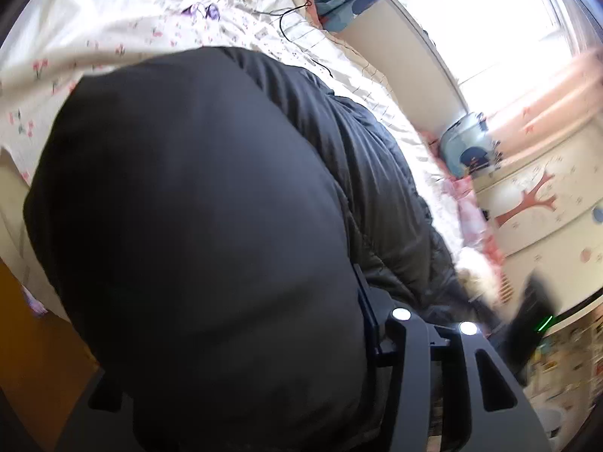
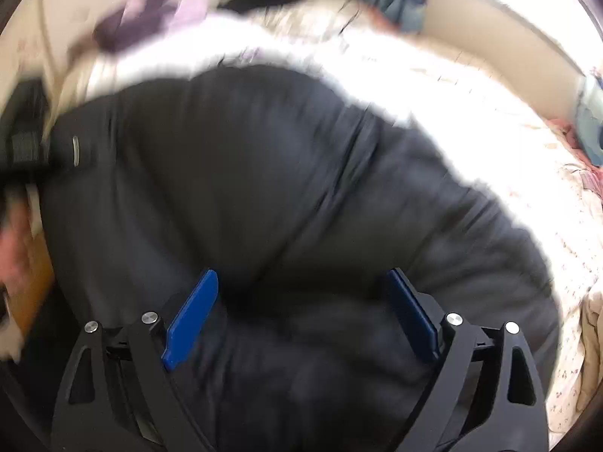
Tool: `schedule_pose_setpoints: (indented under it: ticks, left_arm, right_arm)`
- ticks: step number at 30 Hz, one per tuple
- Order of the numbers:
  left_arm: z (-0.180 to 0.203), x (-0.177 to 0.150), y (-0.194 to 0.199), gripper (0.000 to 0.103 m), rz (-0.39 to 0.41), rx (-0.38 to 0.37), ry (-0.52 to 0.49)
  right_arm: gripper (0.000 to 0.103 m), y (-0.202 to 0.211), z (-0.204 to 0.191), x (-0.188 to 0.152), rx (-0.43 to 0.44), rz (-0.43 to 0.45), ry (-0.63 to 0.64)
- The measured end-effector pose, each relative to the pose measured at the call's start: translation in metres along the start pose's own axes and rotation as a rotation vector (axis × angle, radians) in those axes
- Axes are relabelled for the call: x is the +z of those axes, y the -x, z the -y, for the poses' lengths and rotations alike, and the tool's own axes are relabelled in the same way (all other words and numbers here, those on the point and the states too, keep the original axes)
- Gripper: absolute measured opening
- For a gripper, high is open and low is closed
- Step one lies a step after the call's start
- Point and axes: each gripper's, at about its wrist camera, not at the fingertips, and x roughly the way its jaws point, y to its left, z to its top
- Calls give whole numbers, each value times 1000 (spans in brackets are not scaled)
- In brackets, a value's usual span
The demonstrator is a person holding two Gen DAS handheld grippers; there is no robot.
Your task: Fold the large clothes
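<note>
A large black padded jacket lies on a bed with a floral sheet. In the left wrist view the jacket fills the frame and drapes over my left gripper; only the right finger shows, with cloth pressed against it, the left one is hidden. In the right wrist view the jacket lies under and between the blue pads of my right gripper, whose jaws stand wide apart. The view is blurred.
A black cable lies on the sheet at the far side. A beige bed rail runs along the right. A patterned cabinet and bright window stand at right. Wooden floor shows at lower left.
</note>
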Motion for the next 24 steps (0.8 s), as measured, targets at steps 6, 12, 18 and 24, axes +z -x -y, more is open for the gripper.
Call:
schedule_pose_setpoints:
  ticks: [6,12,18,24]
  left_arm:
    - [27,-5,-4,55,33,182,-143]
    - [26,-10,-1,60,52,286,-261]
    - [19,-15,4,61,63,318,-296]
    - [26,-15,2,61,81,343,-317]
  right_arm:
    - [96,-43,73,76,-162,35,-135]
    - [97,-124,104,64,-75,-164,-221]
    - [97,-51,79,39,-62,-70,-189]
    - [97,-19,13,-1,-16,-69,-57]
